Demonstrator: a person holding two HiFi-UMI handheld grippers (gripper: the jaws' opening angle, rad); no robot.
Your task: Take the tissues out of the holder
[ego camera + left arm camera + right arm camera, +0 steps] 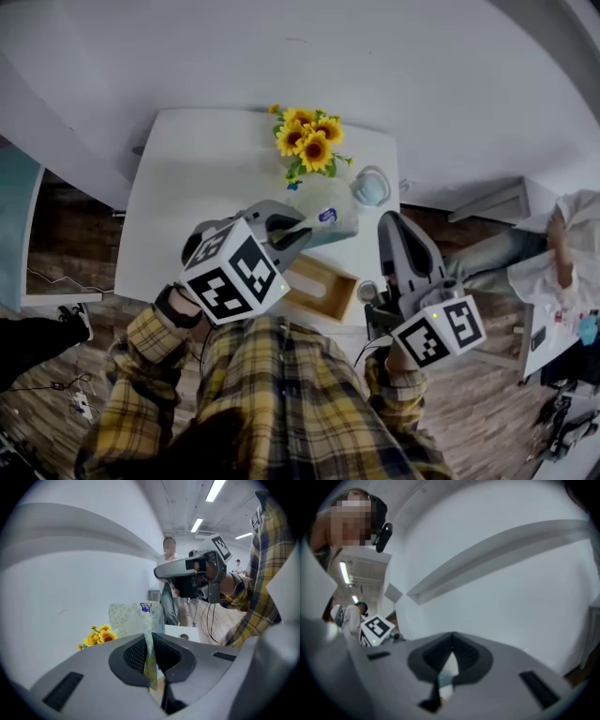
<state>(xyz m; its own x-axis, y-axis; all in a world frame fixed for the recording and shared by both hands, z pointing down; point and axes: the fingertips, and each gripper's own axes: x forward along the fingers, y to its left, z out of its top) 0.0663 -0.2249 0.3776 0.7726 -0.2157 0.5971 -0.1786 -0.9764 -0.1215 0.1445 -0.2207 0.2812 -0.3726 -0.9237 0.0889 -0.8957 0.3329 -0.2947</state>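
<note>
The left gripper (298, 228), jaws clamped on the edge of the pale floral plastic tissue pack (328, 214), holds it clear of the open wooden box holder (323, 291), the right gripper (392, 223) pinched together and empty, so removal looks nearly done, and the next move is probably to set the pack on the white table (187, 206).

The holder (323, 291) sits at the table (187, 187)'s near edge, the tissue pack (328, 211) beyond it, sunflowers (309, 141) farther back.

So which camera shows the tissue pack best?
The left gripper view: the tissue pack sits close, pinched in the left hand-held gripper. Head view shows it small; right gripper view misses it.
</note>
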